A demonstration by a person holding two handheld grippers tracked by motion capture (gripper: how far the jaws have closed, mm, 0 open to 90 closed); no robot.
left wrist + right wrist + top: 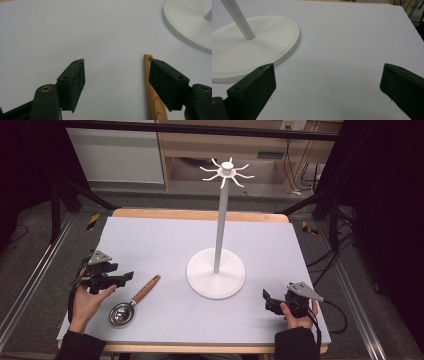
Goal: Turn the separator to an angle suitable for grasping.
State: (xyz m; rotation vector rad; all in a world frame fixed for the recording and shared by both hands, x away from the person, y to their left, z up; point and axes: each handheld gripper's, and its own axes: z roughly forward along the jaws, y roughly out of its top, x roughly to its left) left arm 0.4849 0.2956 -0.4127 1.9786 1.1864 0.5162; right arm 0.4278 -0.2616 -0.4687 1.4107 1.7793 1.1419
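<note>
A white stand (pixel 216 277) with a round base, a tall pole and hooked arms at its top (pixel 227 171) rises from the middle of the table. A metal measuring scoop (pixel 121 313) with a wooden handle (pixel 146 288) lies at the front left. My left gripper (pixel 124 278) is open, held just left of the handle's far end. In the left gripper view the handle (pixel 153 96) runs beside and partly behind one jaw. My right gripper (pixel 266 300) is open at the front right with nothing between its jaws; the stand's base (pixel 249 52) shows ahead of it to the left.
The table has a pale lavender top (pixel 160 245) with a wooden edge (pixel 200 214) at the back. Cables (pixel 335 255) and dark frame legs stand on the floor at the right.
</note>
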